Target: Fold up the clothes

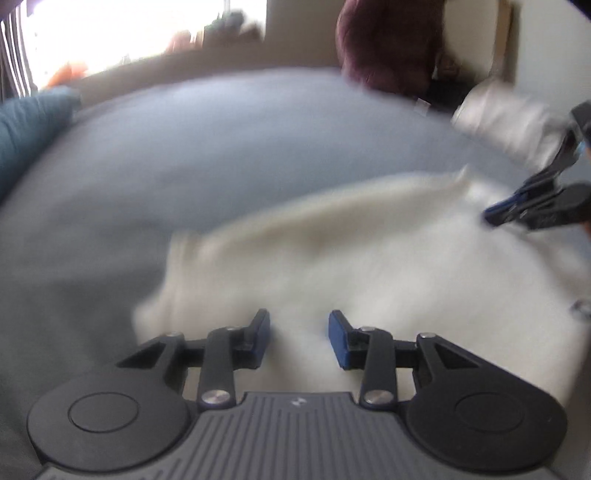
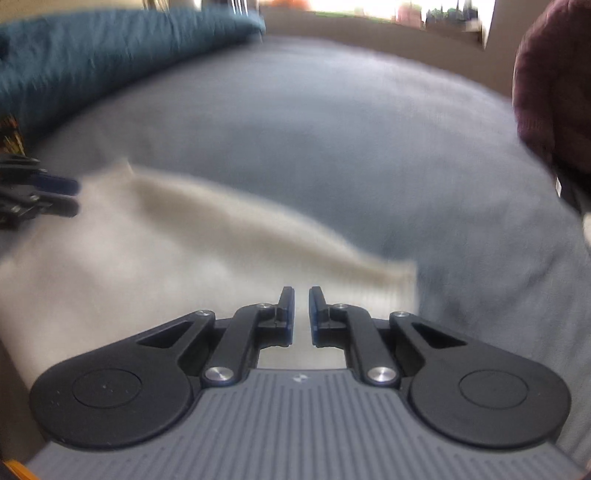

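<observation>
Grey bed sheet (image 2: 314, 147) under bright (overexposed) window (image 1: 129, 29).

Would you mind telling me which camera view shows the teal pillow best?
The right wrist view: the teal pillow stretches across the upper left there, its ribbed texture visible along the far edge of the grey bed sheet. The left wrist view catches only one blurred end of it at the left border.

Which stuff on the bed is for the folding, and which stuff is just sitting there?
For folding:
white garment
left gripper, open
right gripper, almost closed, holding nothing

Just sitting there:
teal pillow
maroon cloth
grey sheet
</observation>
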### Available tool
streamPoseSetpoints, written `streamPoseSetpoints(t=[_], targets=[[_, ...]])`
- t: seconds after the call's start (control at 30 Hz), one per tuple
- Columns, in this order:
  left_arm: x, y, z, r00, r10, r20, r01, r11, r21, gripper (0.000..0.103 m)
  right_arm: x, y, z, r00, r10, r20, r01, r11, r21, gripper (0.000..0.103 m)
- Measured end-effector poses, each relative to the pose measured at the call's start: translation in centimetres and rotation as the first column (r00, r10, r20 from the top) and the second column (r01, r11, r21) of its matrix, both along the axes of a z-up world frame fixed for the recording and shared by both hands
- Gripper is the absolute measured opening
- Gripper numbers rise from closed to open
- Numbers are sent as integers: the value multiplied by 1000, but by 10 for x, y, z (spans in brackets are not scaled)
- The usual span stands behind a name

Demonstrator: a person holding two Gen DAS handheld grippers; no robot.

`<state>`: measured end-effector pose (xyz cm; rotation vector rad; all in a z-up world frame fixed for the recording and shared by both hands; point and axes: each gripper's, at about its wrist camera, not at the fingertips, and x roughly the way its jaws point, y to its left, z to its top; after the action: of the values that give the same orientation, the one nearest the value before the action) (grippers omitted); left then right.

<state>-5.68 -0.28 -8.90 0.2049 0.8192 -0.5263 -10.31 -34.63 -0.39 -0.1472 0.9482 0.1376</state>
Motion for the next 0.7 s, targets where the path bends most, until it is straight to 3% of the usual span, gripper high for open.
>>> streamPoseSetpoints(t=[0.03, 0.13, 0.33, 0.47, 0.53, 0.7], targets=[[-1, 4, -3, 1000, 5, 13, -5, 1000, -30, 37, 1, -4, -13, 1000, -4, -12, 4, 1000, 4, 5], [3, 9, 12, 999, 36, -17, -37, 998, -57, 35, 4, -11, -7, 999, -39, -14, 40, 997, 60, 5], [-4, 9, 34, 999, -9, 53, 12, 999, -47, 39, -14, -6, 30, 999, -11, 41, 9, 998, 58, 6], [0, 2, 19, 999, 14, 36, -14, 1000, 6, 39, -6, -16, -5, 997, -62, -47, 61, 998, -20, 5], [2, 3, 14, 999, 32, 20, -32, 999, 13, 39, -7, -23, -17, 997, -66, -34, 66, 998, 10, 5], [-14, 10, 18, 1000, 9, -13, -9, 999, 35, 38, -22, -21, 27, 999, -39, -5, 39, 996, 76, 6]])
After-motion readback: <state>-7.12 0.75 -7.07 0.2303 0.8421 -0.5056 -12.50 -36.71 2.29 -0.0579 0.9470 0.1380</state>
